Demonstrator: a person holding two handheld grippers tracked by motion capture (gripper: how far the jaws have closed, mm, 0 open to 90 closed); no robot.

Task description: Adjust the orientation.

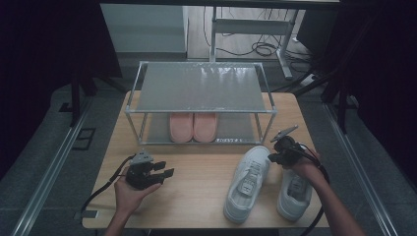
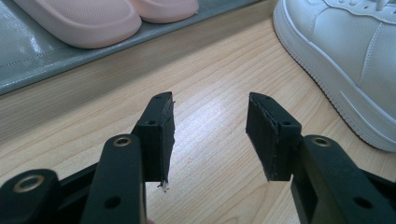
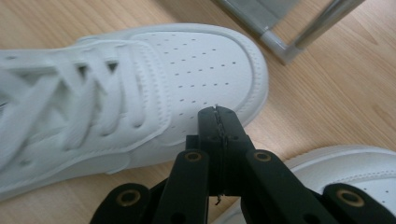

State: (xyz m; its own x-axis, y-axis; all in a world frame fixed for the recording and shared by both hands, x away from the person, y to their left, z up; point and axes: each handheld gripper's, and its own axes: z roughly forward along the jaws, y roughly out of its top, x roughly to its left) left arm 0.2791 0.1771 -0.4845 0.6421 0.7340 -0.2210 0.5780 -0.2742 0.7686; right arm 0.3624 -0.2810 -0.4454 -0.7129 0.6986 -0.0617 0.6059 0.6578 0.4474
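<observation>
Two white sneakers lie on the wooden table at the right, one (image 1: 248, 182) angled toward the rack, the other (image 1: 295, 191) beside it. My right gripper (image 1: 272, 157) hovers over the gap between their toes. Its jaws are shut with nothing between them, just off the toe of the angled sneaker (image 3: 140, 79), and the second sneaker (image 3: 355, 172) lies at the lower right. My left gripper (image 1: 164, 169) rests low over the table's left half, open and empty (image 2: 210, 107). It faces the toe side of the angled sneaker (image 2: 355, 56).
A two-tier metal shoe rack (image 1: 201, 110) stands at the back of the table. A pair of pink slippers (image 1: 193, 126) sits on its lower shelf (image 2: 28, 60). One rack foot (image 3: 280, 46) stands near the sneaker's toe. Bare wood (image 1: 196, 177) lies between the grippers.
</observation>
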